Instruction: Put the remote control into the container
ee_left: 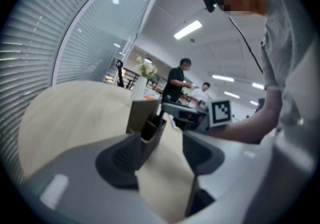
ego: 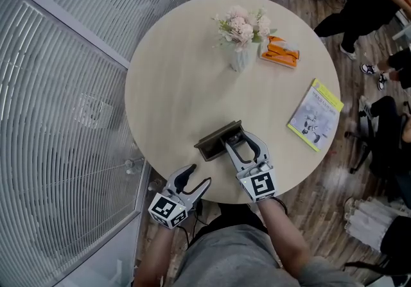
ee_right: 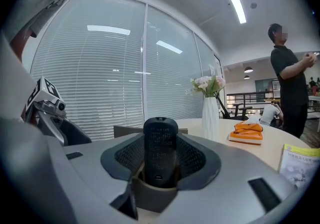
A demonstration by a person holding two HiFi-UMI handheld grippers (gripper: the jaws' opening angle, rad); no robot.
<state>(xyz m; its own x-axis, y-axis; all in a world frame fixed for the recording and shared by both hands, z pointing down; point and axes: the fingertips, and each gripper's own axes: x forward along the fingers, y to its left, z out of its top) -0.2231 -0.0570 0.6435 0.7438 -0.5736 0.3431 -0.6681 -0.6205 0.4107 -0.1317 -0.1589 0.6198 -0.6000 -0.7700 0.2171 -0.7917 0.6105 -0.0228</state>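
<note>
The dark brown container (ego: 215,139) stands near the front edge of the round table (ego: 173,86). My right gripper (ego: 242,140) reaches into it from the near side. In the right gripper view a black remote control (ee_right: 160,150) stands upright, its lower end in a slot of the container (ee_right: 152,200). The right gripper (ee_right: 160,143) has a ribbed pad against each side of the remote. My left gripper (ego: 198,176) hangs just off the table's front edge, open with nothing in it. From the left gripper (ee_left: 161,148) the container (ee_left: 141,115) shows ahead on the table.
A white vase of pink flowers (ego: 242,38), an orange packet (ego: 280,52) and a yellow-edged booklet (ego: 316,114) lie on the far and right parts of the table. A glass wall with blinds (ego: 58,106) runs along the left. People and office chairs are at the right.
</note>
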